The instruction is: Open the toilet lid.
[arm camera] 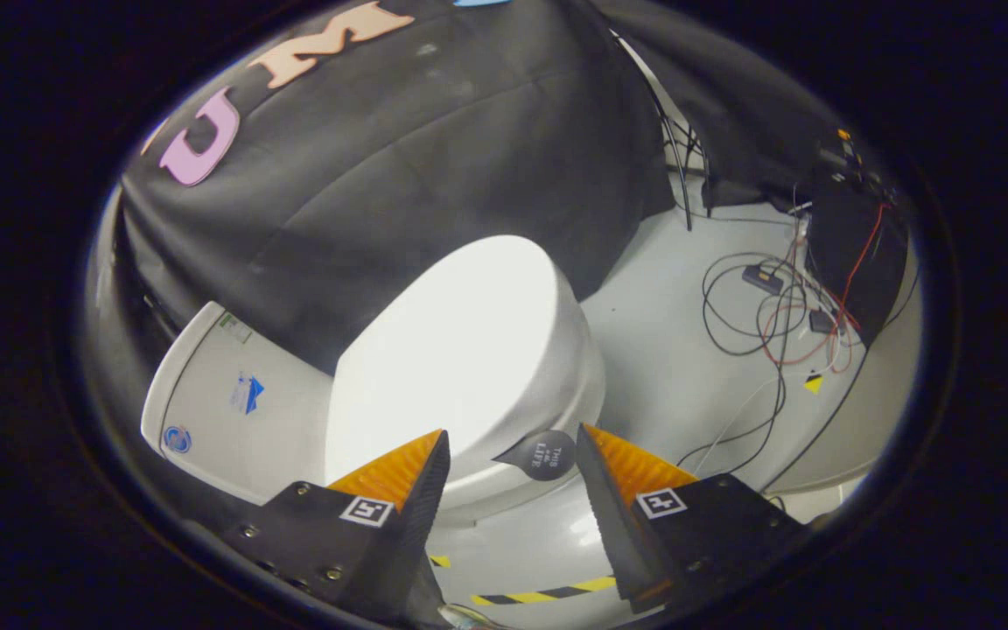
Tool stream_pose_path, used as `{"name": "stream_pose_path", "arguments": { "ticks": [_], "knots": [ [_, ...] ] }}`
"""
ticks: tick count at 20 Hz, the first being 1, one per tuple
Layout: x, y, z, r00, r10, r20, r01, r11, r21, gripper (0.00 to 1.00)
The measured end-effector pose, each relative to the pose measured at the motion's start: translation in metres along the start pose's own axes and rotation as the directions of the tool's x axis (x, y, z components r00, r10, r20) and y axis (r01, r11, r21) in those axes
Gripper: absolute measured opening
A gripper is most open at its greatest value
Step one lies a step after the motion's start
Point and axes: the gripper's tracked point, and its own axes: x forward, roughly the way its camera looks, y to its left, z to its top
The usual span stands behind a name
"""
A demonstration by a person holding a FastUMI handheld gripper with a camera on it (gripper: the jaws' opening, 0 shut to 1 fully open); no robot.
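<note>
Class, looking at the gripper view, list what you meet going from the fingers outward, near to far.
Open gripper with the dark lid tab between its fingertips → closed toilet lid → black cloth wall.

round dark tab (542, 454) on toilet lid (451, 341) reads "THIS", "LIFE"
</note>
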Motion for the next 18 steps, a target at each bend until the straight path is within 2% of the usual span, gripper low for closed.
{"name": "stream_pose_path", "arguments": {
  "ticks": [3, 5, 6, 7, 9, 10, 11, 12, 14, 18],
  "knots": [
    [0.017, -0.020, -0.019, 0.997, -0.005, -0.072, 0.013, 0.994, 0.105, 0.86],
    [0.027, -0.011, -0.025, 0.993, 0.059, -0.100, -0.037, 0.976, 0.213, 0.69],
    [0.036, -0.015, -0.025, 0.993, 0.047, -0.107, -0.020, 0.971, 0.238, 0.65],
    [0.035, -0.023, -0.021, 0.994, 0.033, -0.103, -0.005, 0.964, 0.265, 0.46],
    [0.033, -0.015, -0.013, 0.992, 0.109, -0.069, -0.075, 0.923, 0.376, 0.08],
    [0.050, -0.011, -0.015, 0.992, 0.113, -0.061, -0.079, 0.911, 0.405, 0.07],
    [0.021, -0.015, -0.009, 0.988, 0.142, -0.065, -0.102, 0.903, 0.418, 0.04],
    [0.020, -0.017, -0.004, 0.989, 0.140, -0.046, -0.109, 0.904, 0.414, 0.01],
    [0.023, -0.011, 0.000, 0.989, 0.144, -0.034, -0.120, 0.912, 0.392, 0.01],
    [-0.001, 0.014, 0.015, 0.984, 0.180, -0.008, -0.166, 0.924, 0.344, 0.01]
  ]
}}
